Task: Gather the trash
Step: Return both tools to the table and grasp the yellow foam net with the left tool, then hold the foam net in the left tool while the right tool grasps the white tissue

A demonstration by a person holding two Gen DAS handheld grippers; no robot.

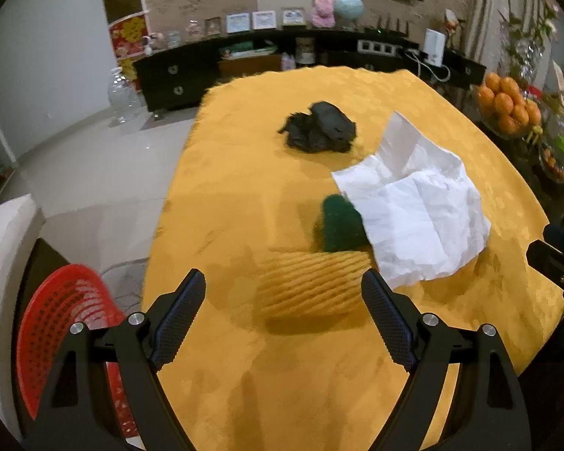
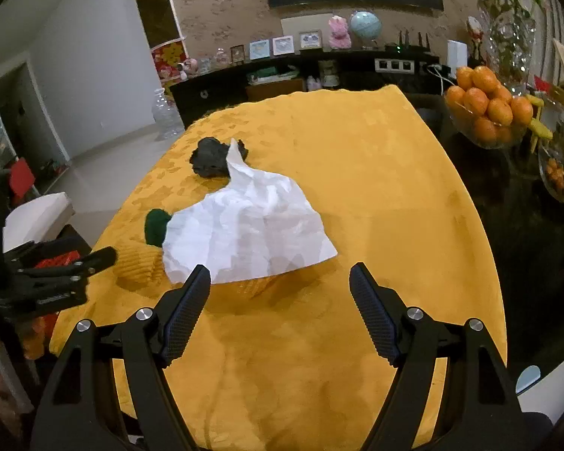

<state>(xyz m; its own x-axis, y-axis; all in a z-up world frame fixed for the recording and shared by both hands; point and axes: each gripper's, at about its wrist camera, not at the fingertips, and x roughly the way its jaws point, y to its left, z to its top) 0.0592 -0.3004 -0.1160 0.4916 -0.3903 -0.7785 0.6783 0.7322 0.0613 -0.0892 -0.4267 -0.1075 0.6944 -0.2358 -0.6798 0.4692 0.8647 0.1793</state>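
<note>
Trash scattered on a yellow-clothed table, both grippers spread and empty.

Left wrist view: the left gripper [image 1: 284, 302] hangs released above a yellow ribbed foam net [image 1: 312, 285]; a green wad [image 1: 338, 225], possibly foam, and crumpled white paper [image 1: 421, 206] lie just beyond, a black bag [image 1: 321, 127] farther off. A red basket [image 1: 64, 319] sits past the table's near left edge.
Right wrist view: the right gripper [image 2: 280, 295] is released, the paper's near edge just ahead; bare tablecloth [image 2: 394, 188] spreads right.
</note>
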